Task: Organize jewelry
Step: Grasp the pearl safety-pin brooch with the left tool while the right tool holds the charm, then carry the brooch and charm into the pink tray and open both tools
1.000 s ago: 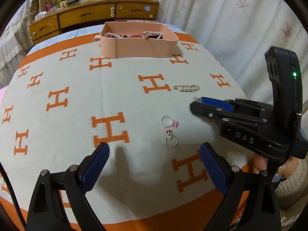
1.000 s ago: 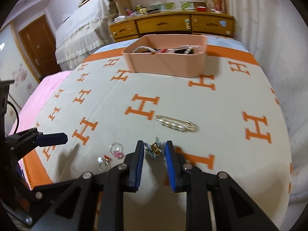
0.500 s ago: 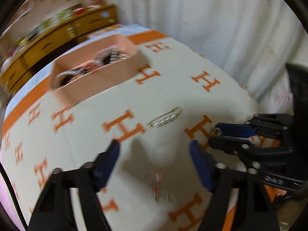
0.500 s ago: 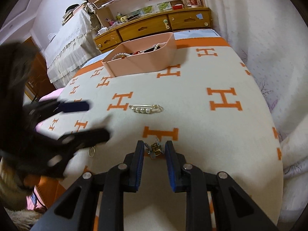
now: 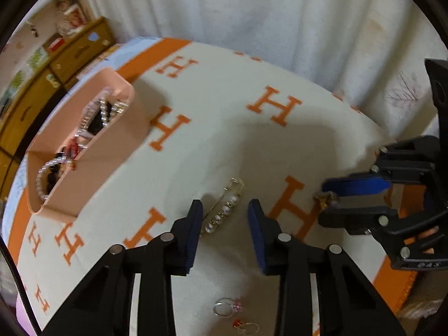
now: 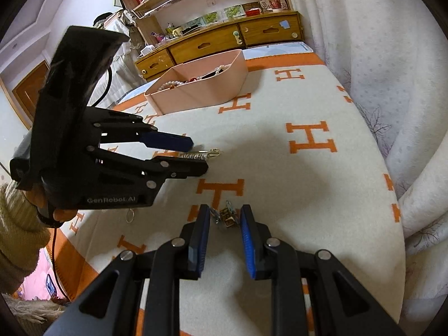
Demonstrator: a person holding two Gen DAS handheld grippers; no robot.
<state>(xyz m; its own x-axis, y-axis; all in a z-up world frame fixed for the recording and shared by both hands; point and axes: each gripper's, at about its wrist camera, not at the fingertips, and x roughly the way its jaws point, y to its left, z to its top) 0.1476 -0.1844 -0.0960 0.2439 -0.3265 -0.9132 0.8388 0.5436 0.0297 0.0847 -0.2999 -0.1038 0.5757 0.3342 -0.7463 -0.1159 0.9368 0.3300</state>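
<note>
My left gripper (image 5: 224, 212) is open, its fingers on either side of a pearl brooch pin (image 5: 224, 207) lying on the blanket; it also shows in the right wrist view (image 6: 200, 156) over the pin (image 6: 205, 153). My right gripper (image 6: 224, 218) is shut on a small gold and silver trinket (image 6: 226, 216), seen in the left wrist view (image 5: 326, 196) between the right gripper's tips (image 5: 324, 200). Two rings (image 5: 227, 308) (image 5: 247, 325) lie near the front. The pink jewelry box (image 5: 84, 151) (image 6: 201, 86) holds pearl strands.
The cream blanket with orange H marks (image 6: 308, 168) covers the bed. White curtains (image 5: 280, 14) hang at the right edge. A wooden dresser (image 6: 224, 39) stands behind the box. A ring (image 6: 130, 215) shows under the left gripper.
My left gripper has swung right and forward, narrowed, and now straddles the pearl pin. My right gripper still holds the trinket low over the blanket.
</note>
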